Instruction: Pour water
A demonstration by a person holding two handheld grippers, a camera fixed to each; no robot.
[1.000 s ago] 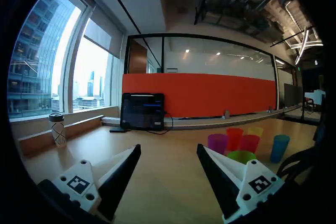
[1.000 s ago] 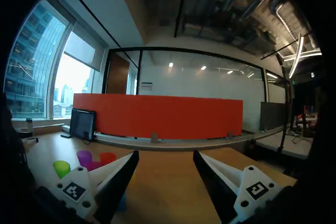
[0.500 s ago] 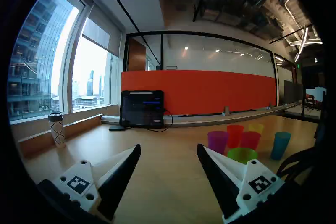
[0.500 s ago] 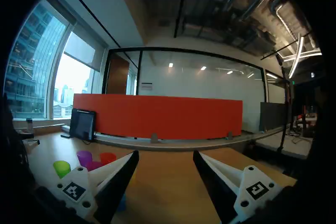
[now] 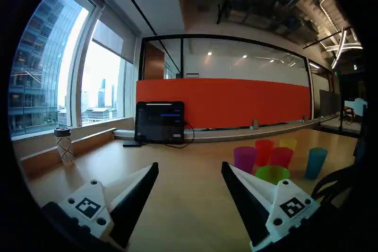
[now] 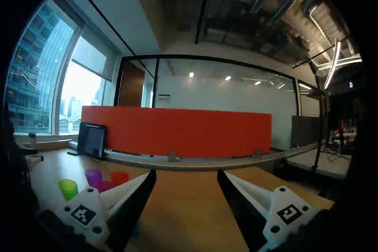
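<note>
wooden table (image 5: 182,221) bears coloured cups (image 5: 281,157); left gripper (image 5: 189,164) and right gripper (image 6: 185,172) fingers spread, empty.

Left tongs (image 5: 189,176) agape, empty; right tongs (image 6: 186,183) agape, empty.

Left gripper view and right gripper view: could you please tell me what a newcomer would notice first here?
The long orange partition across the back of the room stands out most. Next comes the cluster of coloured cups on the wooden table, right of centre in the left gripper view, and the dark screen standing at the partition's left end.
</note>
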